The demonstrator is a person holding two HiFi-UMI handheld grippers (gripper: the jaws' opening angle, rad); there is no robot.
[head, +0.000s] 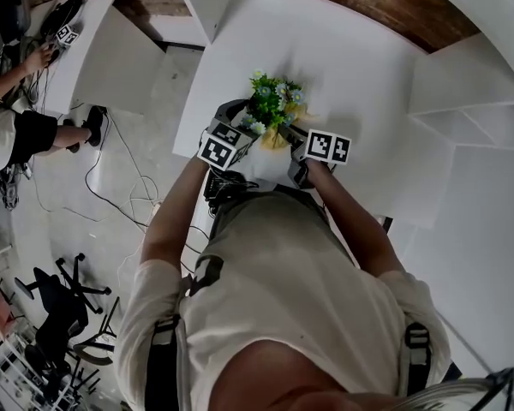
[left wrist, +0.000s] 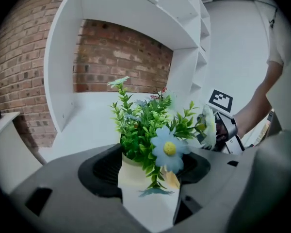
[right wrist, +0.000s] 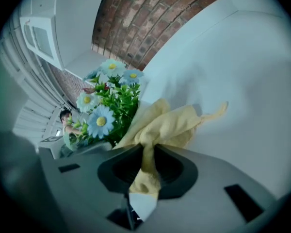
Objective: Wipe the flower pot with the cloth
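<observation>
- the flower pot (left wrist: 132,173), a pale cream pot, stands on the white table (head: 351,67) near its front edge, close in front of the person.
- it is filled with green sprigs and daisy-like flowers (head: 274,101). in the left gripper view one pale blue daisy (left wrist: 169,149) with a yellow centre droops over the pot's rim.
- the left gripper (left wrist: 150,171) is closed around the pot: a dark jaw pad meets each side of its wall, and the pot fills the gap between them.
- the cloth (right wrist: 169,123) is yellow and bunched. it lies just beside the foliage, at its right in the right gripper view, with one loose corner trailing out over the table.
- the pot wall behind the cloth is hidden in that view, so i cannot tell if the cloth touches it.
- the right gripper (right wrist: 146,152) is clamped on the cloth, with a narrow fold pinched between its jaws and the rest spilling out ahead of them.
- in the head view the two grippers flank the plant, the left one at its left and the right one at its right, with their marker cubes facing up.
- the person's bare forearms reach forward over the table edge.
- behind the table are a red brick wall (left wrist: 121,57) and white shelving (left wrist: 194,57).
- at the far left of the head view another person (head: 17,118) sits at a second white table. cables (head: 128,195) trail over the grey floor and a black office chair (head: 60,289) stands lower down.
</observation>
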